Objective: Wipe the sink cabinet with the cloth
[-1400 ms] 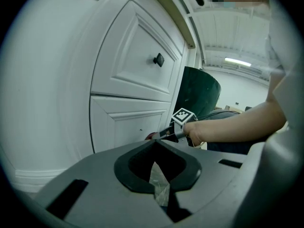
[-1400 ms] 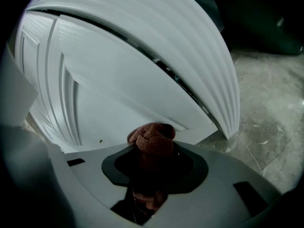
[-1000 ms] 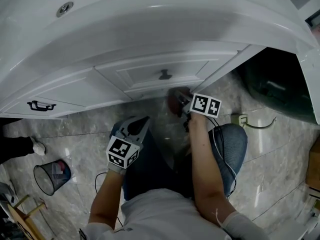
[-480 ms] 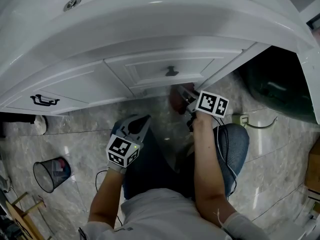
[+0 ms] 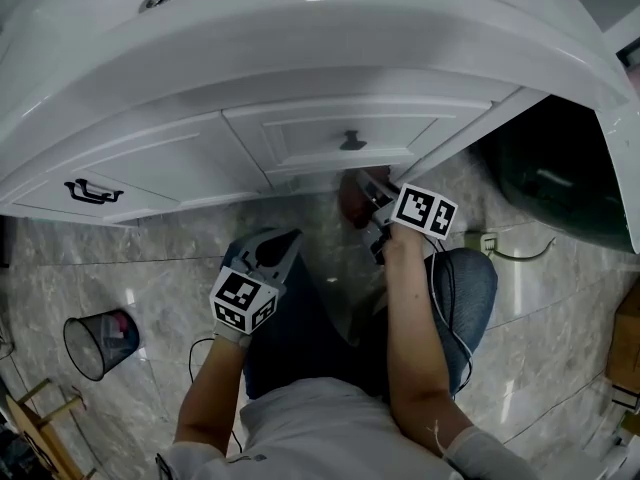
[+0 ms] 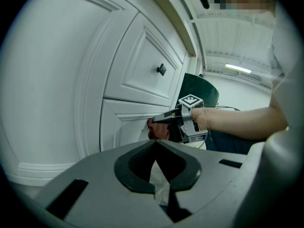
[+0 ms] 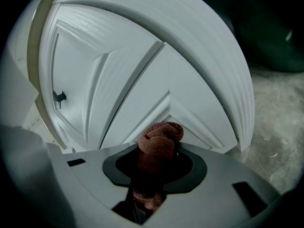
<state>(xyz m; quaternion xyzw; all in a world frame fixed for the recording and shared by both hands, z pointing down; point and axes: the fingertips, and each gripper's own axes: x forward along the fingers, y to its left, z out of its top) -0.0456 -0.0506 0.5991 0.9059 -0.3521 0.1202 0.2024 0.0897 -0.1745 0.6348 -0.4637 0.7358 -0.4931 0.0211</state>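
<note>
1. Cloth: reddish-brown, coarse knit, bunched into a rounded wad. It is clenched in the right hand-held gripper, with its top bulging past the jaws.
2. Position: the wad sits at the lower door panel of the sink cabinet, below and just right of the dark knob. In the left gripper view it lies against the panel; actual contact cannot be confirmed.
3. Left hand-held gripper: grey body and checkered marker cube. The jaws are drawn together to a thin slit with nothing between them. It hangs clear of the cabinet, over the person's lap.
4. Cabinet: white, smooth and glossy, with recessed framed panels and raised mouldings. A dark bail handle sits on the left front. A curved white counter overhangs the doors.
5. Floor: glossy grey tiles with marble veining and thin joint lines.
6. Surroundings: a wire-mesh bin stands well left of the person. A dark rounded bulk lies right of the cabinet corner.
7. Clearance: there is open floor between the bin and the person's knees. The right arm works close under the counter overhang.
</note>
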